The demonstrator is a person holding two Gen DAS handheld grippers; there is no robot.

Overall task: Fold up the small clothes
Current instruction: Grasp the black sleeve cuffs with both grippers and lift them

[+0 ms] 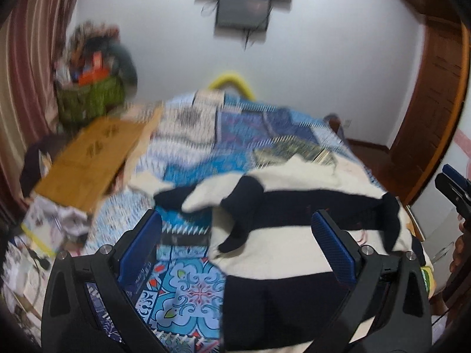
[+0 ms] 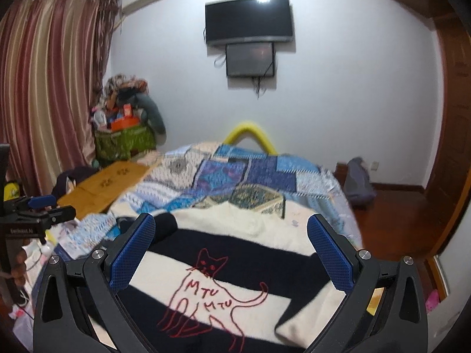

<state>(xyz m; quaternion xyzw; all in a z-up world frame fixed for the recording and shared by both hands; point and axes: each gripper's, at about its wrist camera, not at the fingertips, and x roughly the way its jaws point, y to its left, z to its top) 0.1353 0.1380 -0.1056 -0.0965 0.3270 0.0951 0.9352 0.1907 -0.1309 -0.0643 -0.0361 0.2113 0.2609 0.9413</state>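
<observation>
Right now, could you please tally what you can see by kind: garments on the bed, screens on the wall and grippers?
Garments: 1, the striped sweater on the quilt
Wall screens: 2, the large screen and the small screen
Grippers: 2, left gripper and right gripper, both open
Total: 5

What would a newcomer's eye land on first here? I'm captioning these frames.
The black-and-cream striped sweater with its red cat drawing lies on the blue patchwork bedspread, below the open right hand-held gripper. Two dark screens hang on the white wall beyond.
</observation>
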